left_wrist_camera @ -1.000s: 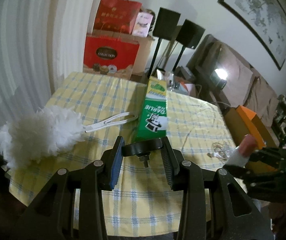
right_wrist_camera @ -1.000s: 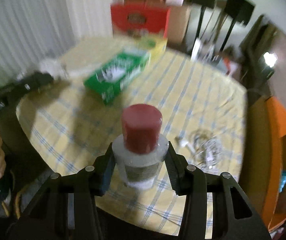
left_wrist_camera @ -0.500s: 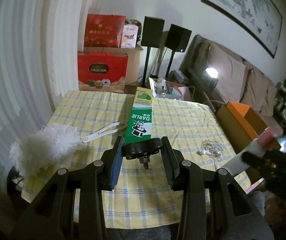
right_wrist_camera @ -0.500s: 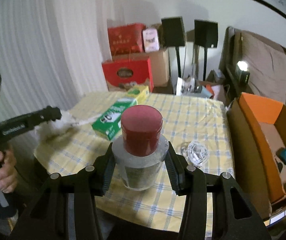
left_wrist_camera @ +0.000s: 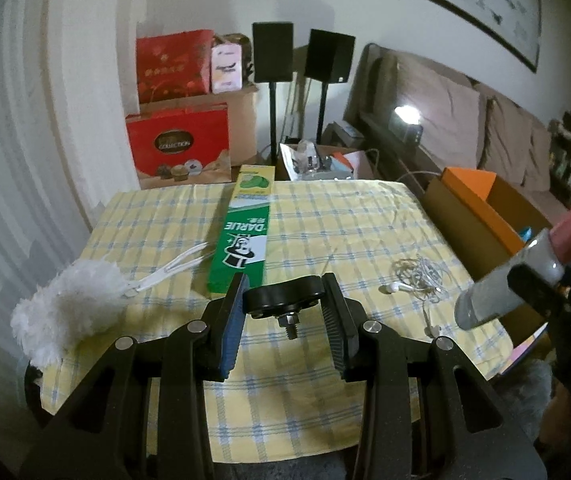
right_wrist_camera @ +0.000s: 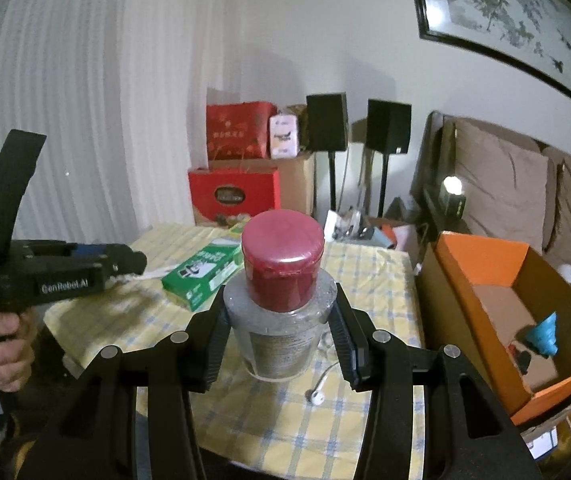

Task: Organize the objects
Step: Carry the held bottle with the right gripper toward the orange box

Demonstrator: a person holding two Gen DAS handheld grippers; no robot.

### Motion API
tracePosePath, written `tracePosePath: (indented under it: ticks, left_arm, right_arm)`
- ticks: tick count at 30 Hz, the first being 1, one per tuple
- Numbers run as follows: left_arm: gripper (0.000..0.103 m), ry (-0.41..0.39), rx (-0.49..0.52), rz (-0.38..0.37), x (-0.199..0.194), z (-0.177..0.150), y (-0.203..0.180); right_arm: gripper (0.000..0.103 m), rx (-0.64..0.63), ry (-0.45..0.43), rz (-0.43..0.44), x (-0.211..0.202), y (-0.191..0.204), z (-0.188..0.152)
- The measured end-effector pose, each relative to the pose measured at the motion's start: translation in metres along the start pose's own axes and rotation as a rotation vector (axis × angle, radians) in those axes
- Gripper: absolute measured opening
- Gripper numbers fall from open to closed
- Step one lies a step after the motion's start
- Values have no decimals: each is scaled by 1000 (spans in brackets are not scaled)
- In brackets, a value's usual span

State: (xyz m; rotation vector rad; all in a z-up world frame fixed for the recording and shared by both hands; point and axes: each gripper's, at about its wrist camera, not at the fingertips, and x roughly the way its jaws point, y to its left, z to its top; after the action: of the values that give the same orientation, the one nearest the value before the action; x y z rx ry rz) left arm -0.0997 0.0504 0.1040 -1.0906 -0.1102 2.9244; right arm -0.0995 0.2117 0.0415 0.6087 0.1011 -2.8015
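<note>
Right wrist view — right hand-held gripper (right_wrist_camera: 279, 320) clamping red-capped bottle (right_wrist_camera: 281, 300) above worktop (right_wrist_camera: 365, 280), left hand-held gripper (left_wrist_camera: 283, 312) gripping black knob (left_wrist_camera: 283, 300).

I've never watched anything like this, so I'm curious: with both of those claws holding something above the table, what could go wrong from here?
1. The right gripper clamps the clear bottle with the red cap only at its shoulder; the smooth, rounded body might slip.
2. The left gripper pinches a small black knob with a bolt by its edges; it could twist free.
3. The tangled white earphones lie under the path to the orange box; a low pass might snag them.
</note>
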Motion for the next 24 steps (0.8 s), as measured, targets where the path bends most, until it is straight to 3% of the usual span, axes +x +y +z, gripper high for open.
tracePosePath:
  ticks: [19,24]
  left_arm:
    - [34,-46,66,-25,9,1,-51]
    - [34,-45,40,-23,11,6,-50]
  right_arm:
    - [47,73,-89,-55,-45,-41,6]
    - [47,77,-91,-45,-48,-46,9]
